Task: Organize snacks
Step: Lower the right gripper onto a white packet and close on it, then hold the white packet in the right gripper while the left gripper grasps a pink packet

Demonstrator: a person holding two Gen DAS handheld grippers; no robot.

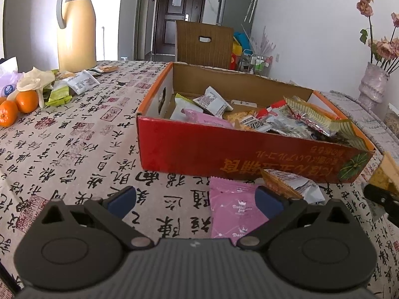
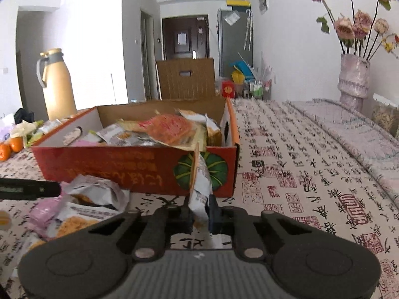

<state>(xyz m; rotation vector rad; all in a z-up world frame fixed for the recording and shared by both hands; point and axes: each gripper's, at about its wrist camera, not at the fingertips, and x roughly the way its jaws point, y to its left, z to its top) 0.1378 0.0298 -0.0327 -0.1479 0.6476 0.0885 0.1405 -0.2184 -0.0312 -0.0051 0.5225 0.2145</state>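
Note:
A red cardboard box point(image 1: 224, 154) holds several snack packets and stands on the table. My left gripper point(image 1: 197, 196) is open just above the table in front of the box, with a pink packet point(image 1: 234, 211) lying on the cloth between its blue pads and not pinched. My right gripper point(image 2: 200, 209) is shut on a white and orange snack packet point(image 2: 199, 184), which stands upright from the jaws in front of the red box's point(image 2: 124, 167) green pumpkin picture. More loose packets point(image 2: 82, 199) lie on the cloth to its left.
A yellow thermos jug point(image 1: 76, 27) stands at the far left, with oranges point(image 1: 17, 107) and more packets point(image 1: 74, 84) beside it. A vase of dried flowers point(image 2: 354, 77) is at the right. A cardboard chair back point(image 1: 203, 44) stands behind the table.

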